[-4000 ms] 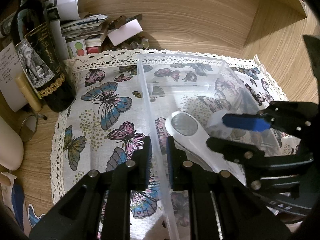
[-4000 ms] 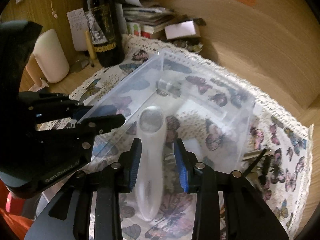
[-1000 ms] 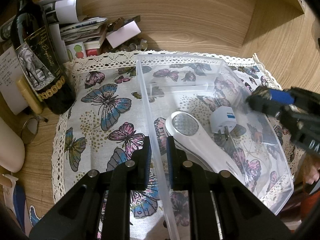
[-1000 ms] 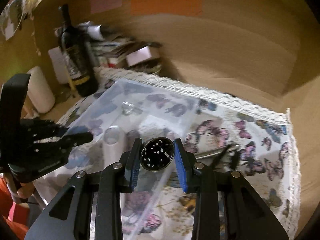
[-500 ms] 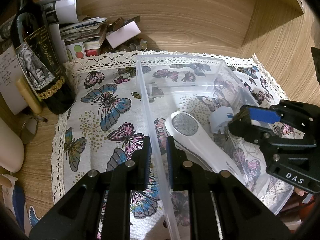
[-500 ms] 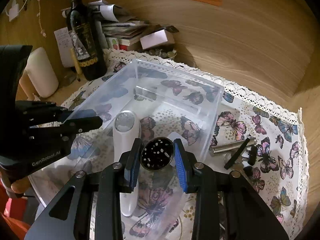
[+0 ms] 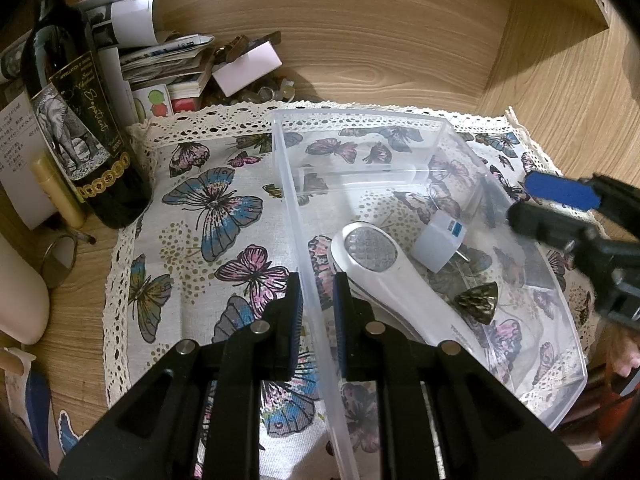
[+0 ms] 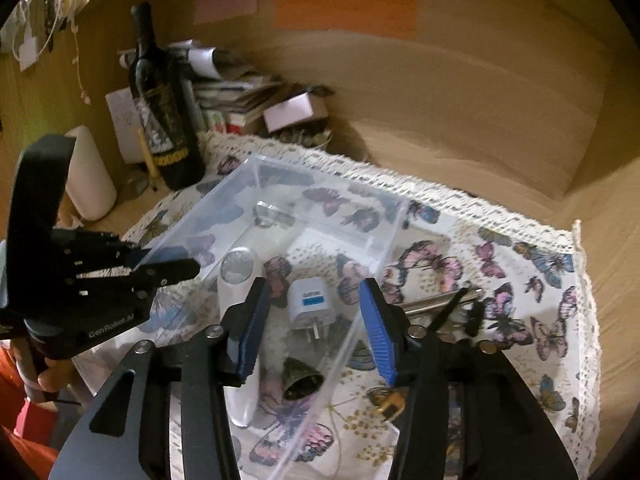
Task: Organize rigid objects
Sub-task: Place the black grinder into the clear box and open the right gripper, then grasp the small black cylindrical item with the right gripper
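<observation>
Left claw [image 7: 314, 312]: pinching the near-left wall of the clear plastic bin [image 7: 288, 184], one finger inside, one outside. It steadies the bin on the butterfly cloth [image 7: 200, 208].

Right claw [image 8: 316, 328]: spread wide, nothing between the fingers, hovering above the bin's right rim.

Bin contents: white handheld device [image 7: 384, 264] lying diagonally, white plug adapter [image 8: 310, 304] beside its head, small bronze bell [image 8: 300, 380] on its side near the lower centre of the right-wrist frame. A clear inner divider crosses the far end of the bin.

Step in hand, as judged: the bell is deposited and the right claw is free for the next piece. Loose items lie outside the bin on the cloth at centre right of the right-wrist frame: a metal cylinder [image 8: 436, 300] with dark clip-like pieces [image 8: 472, 312] on and beside it, and a small yellowish object [image 8: 390, 400] at lower right; what that one is cannot be told.

Next move calls for swinging the right claw rightward, clear of the rim, and lowering squarely over one item.

Room: open cloth right of the bin. Wine bottle [image 7: 76, 120] and paper stack [image 7: 168, 60] crowd the upper left. Wooden walls close the back and the right.
</observation>
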Demonstrator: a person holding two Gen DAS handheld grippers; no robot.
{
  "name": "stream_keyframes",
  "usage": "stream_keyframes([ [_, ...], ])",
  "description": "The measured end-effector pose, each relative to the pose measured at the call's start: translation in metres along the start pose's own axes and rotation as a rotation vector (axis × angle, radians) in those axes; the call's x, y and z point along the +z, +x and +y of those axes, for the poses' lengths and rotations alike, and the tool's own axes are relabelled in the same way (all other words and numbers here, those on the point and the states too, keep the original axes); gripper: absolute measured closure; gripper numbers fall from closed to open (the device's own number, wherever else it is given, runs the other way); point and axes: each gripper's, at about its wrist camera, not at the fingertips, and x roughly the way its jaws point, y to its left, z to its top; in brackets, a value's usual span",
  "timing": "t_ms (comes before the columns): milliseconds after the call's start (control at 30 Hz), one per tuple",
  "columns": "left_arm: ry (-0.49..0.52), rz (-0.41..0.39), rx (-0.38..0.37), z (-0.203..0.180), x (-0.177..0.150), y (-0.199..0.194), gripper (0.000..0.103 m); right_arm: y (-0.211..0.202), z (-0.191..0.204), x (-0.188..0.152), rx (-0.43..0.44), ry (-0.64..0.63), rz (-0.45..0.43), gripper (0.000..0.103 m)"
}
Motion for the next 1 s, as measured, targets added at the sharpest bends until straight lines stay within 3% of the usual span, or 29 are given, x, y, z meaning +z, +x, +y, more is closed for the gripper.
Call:
stream_keyframes([
  [400, 0.0, -0.001, 0.0, 0.0, 0.0, 0.0, 0.09, -0.024, -0.066, -0.006, -0.161, 0.153, -0.038, 0.056],
  [633, -0.001, -0.001, -0.001, 0.0, 0.0, 0.001, 0.09, -0.005, -0.097, -0.03, -0.209, 0.216, 0.055, 0.056],
  [1000, -0.001, -0.001, 0.0, 0.0, 0.0, 0.0, 0.09, 0.035, -0.11, -0.068, -0.175, 0.257, 0.211, 0.056],
])
